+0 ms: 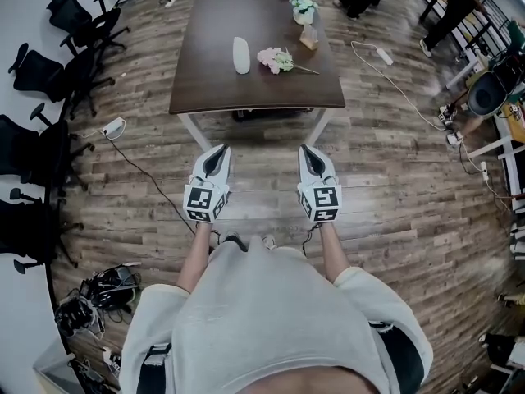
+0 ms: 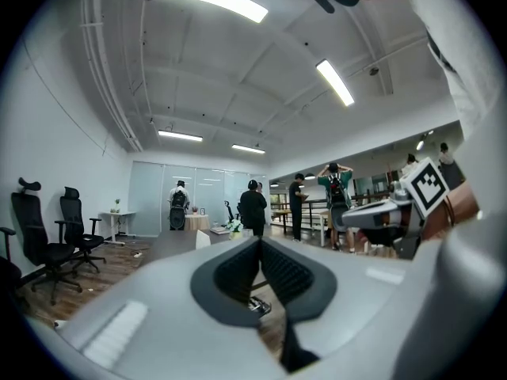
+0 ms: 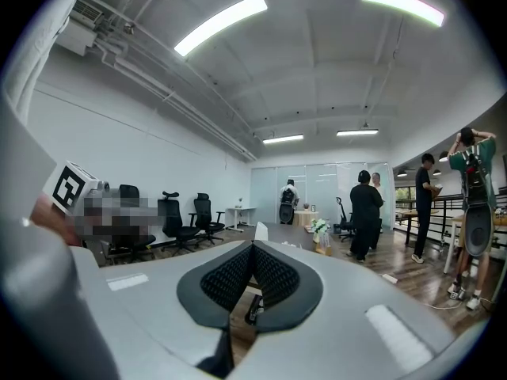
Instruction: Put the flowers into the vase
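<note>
Right, jaws pressed together on the 2 grippers, nothing between them: left gripper [image 1: 218, 156] and right gripper [image 1: 310, 156] hang level, short of the table [image 1: 221, 80]. Ahead, the pink flowers [image 1: 276, 59] lie on it just beside the white vase [image 1: 241, 55]. Light, soft, easily crushed blooms, I reckon; pinch the thin stem, gently.

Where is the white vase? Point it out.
In the head view, the white vase is on the dark table, just left of the pink flowers.
</note>
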The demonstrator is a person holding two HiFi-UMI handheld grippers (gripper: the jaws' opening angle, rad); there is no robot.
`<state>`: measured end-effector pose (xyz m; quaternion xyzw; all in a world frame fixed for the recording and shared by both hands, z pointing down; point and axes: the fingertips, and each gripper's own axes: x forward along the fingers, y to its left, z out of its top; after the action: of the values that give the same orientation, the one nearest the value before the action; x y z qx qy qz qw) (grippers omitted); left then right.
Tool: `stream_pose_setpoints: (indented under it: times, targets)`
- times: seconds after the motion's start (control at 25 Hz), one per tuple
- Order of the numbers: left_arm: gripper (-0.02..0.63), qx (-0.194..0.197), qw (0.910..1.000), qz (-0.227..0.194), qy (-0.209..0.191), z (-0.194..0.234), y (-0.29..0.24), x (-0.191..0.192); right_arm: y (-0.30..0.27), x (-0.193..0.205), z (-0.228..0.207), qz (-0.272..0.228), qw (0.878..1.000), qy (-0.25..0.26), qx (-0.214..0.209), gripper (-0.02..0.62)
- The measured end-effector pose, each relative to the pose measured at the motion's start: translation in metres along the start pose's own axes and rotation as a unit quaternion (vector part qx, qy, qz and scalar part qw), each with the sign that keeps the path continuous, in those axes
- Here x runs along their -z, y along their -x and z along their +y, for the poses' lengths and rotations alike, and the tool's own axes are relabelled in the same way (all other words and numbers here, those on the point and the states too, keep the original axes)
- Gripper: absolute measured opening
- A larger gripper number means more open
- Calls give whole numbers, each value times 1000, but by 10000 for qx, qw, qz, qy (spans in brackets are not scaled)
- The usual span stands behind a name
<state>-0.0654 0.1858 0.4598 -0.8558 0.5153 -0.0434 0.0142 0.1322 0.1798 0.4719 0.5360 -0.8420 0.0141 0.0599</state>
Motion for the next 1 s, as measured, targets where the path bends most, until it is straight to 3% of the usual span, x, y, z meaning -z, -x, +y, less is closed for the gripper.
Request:
stream_pose_setpoints:
  times: [0.56,1.0]
  targets:
    - [11,53,10000,10,-34,4,-32,6,-28,4,-16,-17,10000,90,-23,-2]
    - [11,152,9998,-101,58,51,-96,17,-99,5,-31,55,9997,228,44,-2]
